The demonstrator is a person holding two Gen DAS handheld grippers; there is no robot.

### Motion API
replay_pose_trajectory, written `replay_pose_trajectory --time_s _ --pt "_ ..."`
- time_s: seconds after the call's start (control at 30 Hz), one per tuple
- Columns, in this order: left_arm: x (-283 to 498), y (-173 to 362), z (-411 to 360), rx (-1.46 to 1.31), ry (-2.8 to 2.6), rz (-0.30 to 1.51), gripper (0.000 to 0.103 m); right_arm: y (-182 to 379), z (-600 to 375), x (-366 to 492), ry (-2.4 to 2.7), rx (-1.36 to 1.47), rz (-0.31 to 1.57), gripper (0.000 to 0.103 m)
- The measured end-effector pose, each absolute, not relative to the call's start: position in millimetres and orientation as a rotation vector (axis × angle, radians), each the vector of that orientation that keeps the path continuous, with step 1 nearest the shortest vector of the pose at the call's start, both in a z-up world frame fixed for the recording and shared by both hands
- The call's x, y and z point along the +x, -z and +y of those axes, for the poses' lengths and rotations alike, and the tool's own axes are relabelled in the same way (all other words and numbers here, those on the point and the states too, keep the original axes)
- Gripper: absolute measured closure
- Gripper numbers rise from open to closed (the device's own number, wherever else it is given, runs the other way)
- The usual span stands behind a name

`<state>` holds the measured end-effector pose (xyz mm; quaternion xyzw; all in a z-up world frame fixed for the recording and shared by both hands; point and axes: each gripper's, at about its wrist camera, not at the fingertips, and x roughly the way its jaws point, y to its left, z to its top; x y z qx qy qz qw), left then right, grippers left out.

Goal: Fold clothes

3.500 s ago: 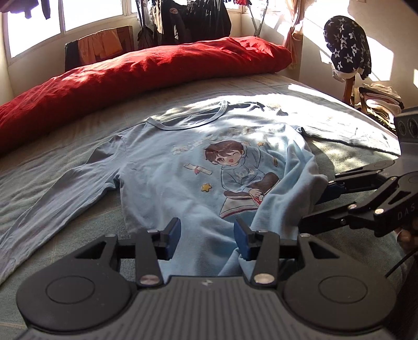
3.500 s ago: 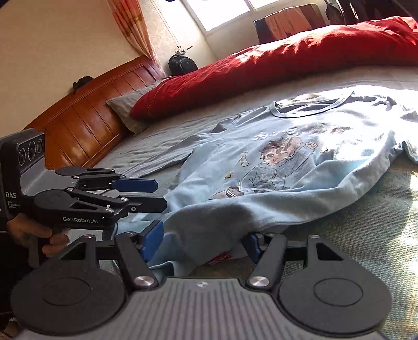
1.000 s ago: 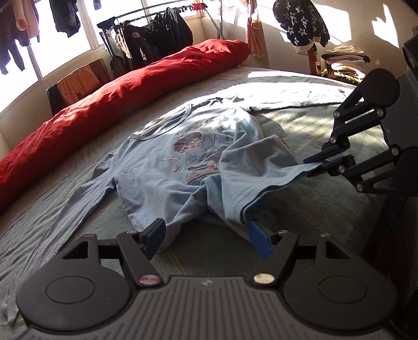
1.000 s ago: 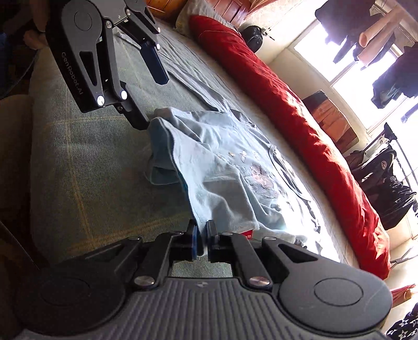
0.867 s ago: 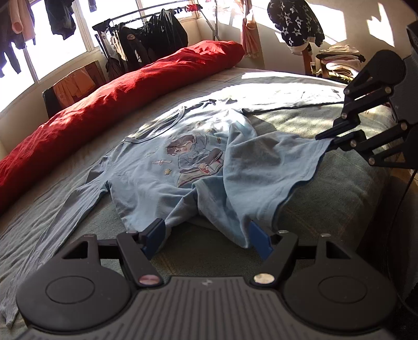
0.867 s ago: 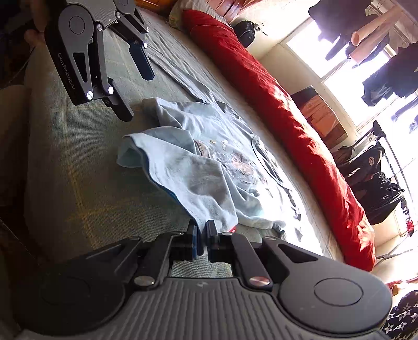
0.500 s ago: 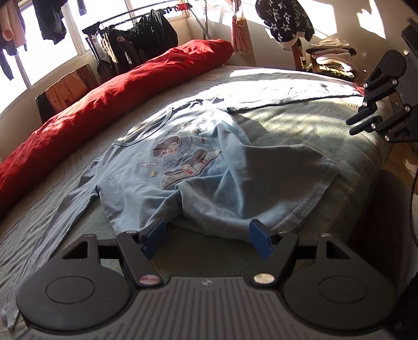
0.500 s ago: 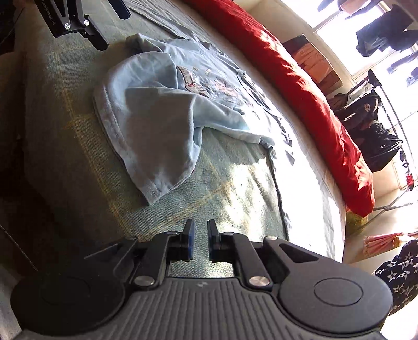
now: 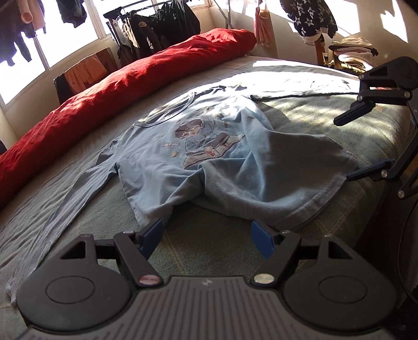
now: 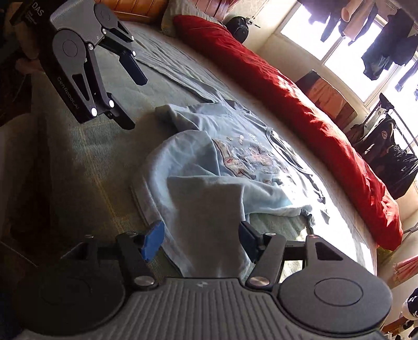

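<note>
While the light-blue shirt (image 9: 209, 162) lies rumpled on the bed (image 9: 209, 251) below the red duvet (image 9: 125, 86), left gripper (image 9: 206, 236) and right gripper (image 10: 199, 239) gape empty near its hem

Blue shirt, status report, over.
Left tool open, right tool open, both empty. Blue shirt on bed, hem rumpled, unfolded. Nothing in the way.

Shirt (image 9: 209, 167) flat on bed (image 9: 214, 251), collar toward far side, hem bunched at near edge. One sleeve (image 9: 60, 211) trailing left along bed. Long pillow (image 9: 125, 86) behind shirt, under windows. Left gripper (image 9: 206, 239) just before hem; right gripper (image 9: 342, 146) right of shirt, at bed's edge. Clothes rack (image 9: 156, 23) behind pillow.
</note>
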<state>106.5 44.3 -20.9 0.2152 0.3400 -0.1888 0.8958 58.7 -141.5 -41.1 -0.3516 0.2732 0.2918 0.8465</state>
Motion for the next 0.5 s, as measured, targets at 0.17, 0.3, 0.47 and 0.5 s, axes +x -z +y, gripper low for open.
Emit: replay_pose_trajectory --time_s 0.17,0.3,0.47,0.5 --pt "111.7 27.0 67.0 0.381 0.345 0.749 0.027 47.9 -97.8 71.2 -0.694 -0.685 0.579 0.028" --pt "117.2 34.4 85.9 0.327 0.294 0.78 0.027 58.9 -69.4 78.6 -0.704 -0.71 0.584 0.019" --pt "119.9 40.2 103.9 0.28 0.265 0.794 0.027 67.0 -56.8 92.3 -0.658 -0.743 0.58 0.011" --pt "120.4 40.8 106.7 0.273 0.26 0.795 0.027 66.8 -58.9 96.7 -0.64 -0.74 0.58 0.011"
